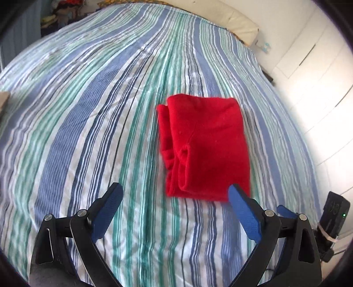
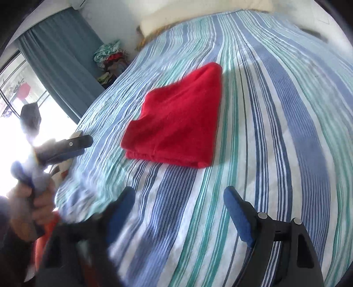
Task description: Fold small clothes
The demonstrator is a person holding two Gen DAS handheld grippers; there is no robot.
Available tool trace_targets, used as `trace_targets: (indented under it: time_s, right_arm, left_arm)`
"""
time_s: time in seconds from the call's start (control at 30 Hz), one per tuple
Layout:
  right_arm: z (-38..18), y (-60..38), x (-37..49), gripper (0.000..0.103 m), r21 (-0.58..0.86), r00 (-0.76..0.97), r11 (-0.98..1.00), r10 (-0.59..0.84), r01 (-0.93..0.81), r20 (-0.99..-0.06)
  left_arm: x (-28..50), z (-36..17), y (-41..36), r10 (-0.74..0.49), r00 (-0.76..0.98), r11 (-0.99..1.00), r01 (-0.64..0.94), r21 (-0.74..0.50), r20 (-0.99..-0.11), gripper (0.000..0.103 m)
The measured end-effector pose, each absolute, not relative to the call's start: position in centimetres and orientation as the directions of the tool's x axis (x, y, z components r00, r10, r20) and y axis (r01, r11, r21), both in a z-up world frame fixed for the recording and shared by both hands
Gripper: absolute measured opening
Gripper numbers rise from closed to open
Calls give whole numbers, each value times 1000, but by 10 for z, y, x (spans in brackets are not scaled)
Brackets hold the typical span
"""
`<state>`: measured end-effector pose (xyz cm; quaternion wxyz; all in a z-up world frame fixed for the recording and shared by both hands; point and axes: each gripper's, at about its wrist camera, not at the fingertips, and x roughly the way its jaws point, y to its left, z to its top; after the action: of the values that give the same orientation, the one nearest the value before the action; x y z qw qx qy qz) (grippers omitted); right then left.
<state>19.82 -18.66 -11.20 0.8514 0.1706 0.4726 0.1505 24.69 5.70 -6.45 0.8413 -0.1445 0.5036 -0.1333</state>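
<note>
Red fleece garment [image 1: 205, 148], folded into a compact rectangle, lies flat on the striped bedcover [image 1: 88, 110], roughly mid-bed and toward the side nearest the white wardrobe doors [image 1: 320, 72]. Layered fold edges show along one side of the garment; its top face is smooth.

Left gripper [image 1: 175, 195]: jaws wide apart, nothing between them, blue pads bare. One fingertip overlaps the garment's near corner in the left wrist view; cannot tell whether it touches.

Right gripper [image 2: 179, 195]: jaws wide apart, nothing held, hanging over bare bedcover just short of the garment's near edge [image 2: 174, 114]. One finger is motion-blurred.

Beyond the garment, at the head of the bed: cream pillow [image 1: 233, 19]. Off the garment's far side: a teal curtain [image 2: 59, 57] and a heap of mixed clothes [image 2: 110, 59]. The person's hand [image 2: 33, 209] grips the left gripper's handle.
</note>
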Motion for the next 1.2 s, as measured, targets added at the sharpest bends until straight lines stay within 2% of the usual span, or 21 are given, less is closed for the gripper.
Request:
trace_targets:
  time_s: [0.2,0.37,0.43,0.47,0.5,0.53,0.6,0.7,0.93,1.07,1.13,1.2]
  right_arm:
    - [-118,-207,281,83,476,532,879,420,-38,-735]
    - [-161,-208,355,83,549,466,835,476,25,-746]
    - [-186,-205,371,82,595,424,802,523,48,-739]
    - [-195,-202,373,75,603,417,796,531,52,-738]
    - [-199,-197,374,67,604,423,796,536,36,-731]
    - [-200,-189,374,43,608,419,794,549,8,-723]
    - [-196,-179,375,37,565,414,825,514,1,-752]
    - [-162,-164,373,32,481,462,875,450,-57,-764]
    - [-53,-144,370,31,424,594,878,466,-220,-656]
    - [-11,-140,369,31,418,625,867,490,-273,-608]
    - [-7,-144,369,31,427,622,866,489,-261,-612]
    - [-21,-151,369,36,446,596,867,482,-220,-642]
  left_arm:
    - [324,-110,34,-399,340,916,99,-390,-852,97]
    - [360,-157,10,-353,253,935,88,-342,-901,97]
    - [360,-164,7,-356,270,934,75,-349,-894,96]
    - [359,-163,5,-367,286,930,81,-359,-885,78]
    - [359,-163,0,-374,283,927,98,-361,-883,47]
    - [360,-162,-5,-401,261,916,122,-383,-878,34]
    - [360,-149,-13,-383,280,924,136,-358,-880,25]
    - [353,-112,-20,-377,361,926,183,-332,-853,24]
    - [338,-10,-2,-408,514,913,247,-326,-755,24]
    - [326,13,0,-410,535,912,263,-315,-738,25]
    - [322,-2,-1,-387,514,922,238,-306,-766,31]
    - [316,-33,-2,-327,478,945,184,-271,-815,63]
